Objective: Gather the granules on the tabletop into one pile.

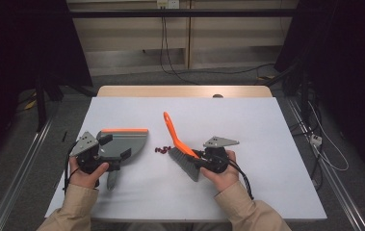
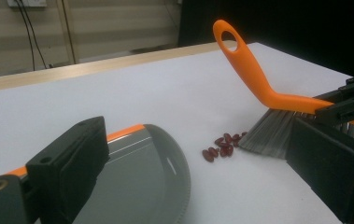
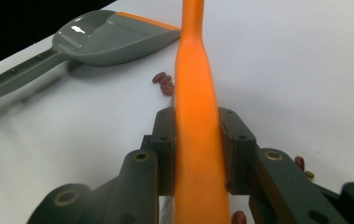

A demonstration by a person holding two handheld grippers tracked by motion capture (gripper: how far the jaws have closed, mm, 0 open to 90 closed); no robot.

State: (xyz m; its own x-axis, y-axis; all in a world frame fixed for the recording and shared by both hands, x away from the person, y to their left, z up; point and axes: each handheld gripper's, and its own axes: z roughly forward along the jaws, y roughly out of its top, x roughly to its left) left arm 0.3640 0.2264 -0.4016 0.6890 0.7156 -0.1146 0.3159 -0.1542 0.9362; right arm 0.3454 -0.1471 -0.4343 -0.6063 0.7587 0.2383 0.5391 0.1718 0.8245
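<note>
Beans [image 1: 162, 149] are lying in a small cluster on the white surface [image 1: 247, 120], between the dustpan [image 1: 124, 143] and the brush [image 1: 182, 150]. Right tool [image 3: 198, 149] is clenching the brush's orange handle, bristles resting just beside the beans. Left tool [image 1: 104, 150] is holding the dustpan near the beans; whether its jaws are pressing cannot be told. No writing is showing.

White counter [image 1: 276, 159] with wooden far edge; beyond it beige wall panels [image 1: 136, 33], hanging black cables [image 1: 165, 53], grey floor [image 1: 136, 78], dark drapes [image 1: 344, 72] flanking.
</note>
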